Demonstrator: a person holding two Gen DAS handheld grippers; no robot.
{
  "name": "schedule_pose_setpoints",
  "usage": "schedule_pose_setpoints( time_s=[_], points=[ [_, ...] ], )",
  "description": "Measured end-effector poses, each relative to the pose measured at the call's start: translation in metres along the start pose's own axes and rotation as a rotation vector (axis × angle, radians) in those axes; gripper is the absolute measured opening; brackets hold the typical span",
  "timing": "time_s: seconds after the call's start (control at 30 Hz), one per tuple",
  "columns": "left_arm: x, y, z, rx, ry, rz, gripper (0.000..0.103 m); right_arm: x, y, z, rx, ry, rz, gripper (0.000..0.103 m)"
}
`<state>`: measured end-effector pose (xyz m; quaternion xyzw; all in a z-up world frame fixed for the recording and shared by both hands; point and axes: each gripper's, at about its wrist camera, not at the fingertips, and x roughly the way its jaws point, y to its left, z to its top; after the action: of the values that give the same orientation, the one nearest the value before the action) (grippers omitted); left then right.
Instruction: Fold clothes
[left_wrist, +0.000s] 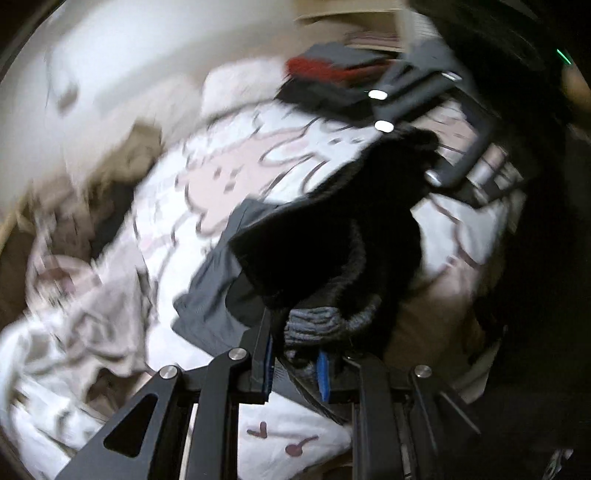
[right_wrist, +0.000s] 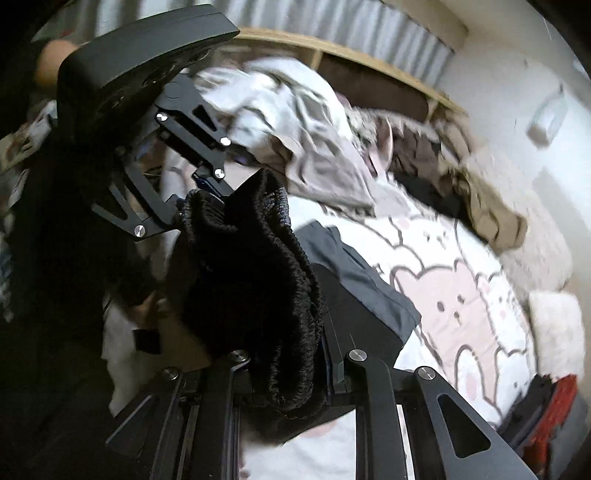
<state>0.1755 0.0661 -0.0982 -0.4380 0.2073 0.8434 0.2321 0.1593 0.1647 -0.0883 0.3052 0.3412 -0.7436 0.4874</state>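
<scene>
A black knit garment (left_wrist: 332, 236) with a ribbed hem hangs between both grippers above a bed. My left gripper (left_wrist: 295, 354) is shut on its ribbed edge; it also shows in the right wrist view (right_wrist: 199, 192), clamped on the garment's top corner. My right gripper (right_wrist: 288, 373) is shut on the same black garment (right_wrist: 251, 280); it shows in the left wrist view (left_wrist: 417, 144) at the garment's far end. A dark grey garment (left_wrist: 214, 280) lies flat on the bed under it, also visible in the right wrist view (right_wrist: 369, 288).
The bed has a white and pink cartoon-print cover (left_wrist: 221, 173). A stack of folded dark and red clothes (left_wrist: 325, 81) sits at one end. Crumpled pale bedding (right_wrist: 295, 122) and brown clothes (right_wrist: 487, 206) lie near the wall. A wooden headboard (right_wrist: 369, 55) runs behind.
</scene>
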Motion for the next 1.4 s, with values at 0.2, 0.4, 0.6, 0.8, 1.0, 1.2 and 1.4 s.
schedule_pose_setpoints(
  time_s=[0.2,0.4,0.6,0.8,1.0,1.2,1.4],
  points=[
    [0.058,0.067,0.008,-0.142,0.092,-0.054,0.018,0.081,-0.062,0.018,0.058,0.101,0.053,0.02],
    [0.104,0.118,0.011,-0.174,0.126,-0.067,0.018,0.144,-0.106,0.031,0.046,0.163,0.093,0.02],
    [0.155,0.164,0.007,-0.284,0.174,-0.137,0.018,0.202,-0.142,0.029,0.107,0.252,0.132,0.02],
    [0.175,0.173,-0.01,-0.329,0.169,-0.174,0.018,0.232,-0.155,0.019,0.187,0.279,0.132,0.044],
    [0.152,0.179,-0.019,-0.296,0.13,-0.058,0.034,0.215,-0.183,0.017,0.325,0.23,-0.018,0.073],
    [0.075,0.109,-0.02,0.107,-0.06,0.167,0.034,0.138,-0.161,0.007,0.266,0.121,-0.265,0.073],
    [0.03,0.003,-0.052,0.478,-0.09,0.15,0.047,0.088,-0.048,-0.03,-0.087,0.043,-0.401,0.073]
  ],
)
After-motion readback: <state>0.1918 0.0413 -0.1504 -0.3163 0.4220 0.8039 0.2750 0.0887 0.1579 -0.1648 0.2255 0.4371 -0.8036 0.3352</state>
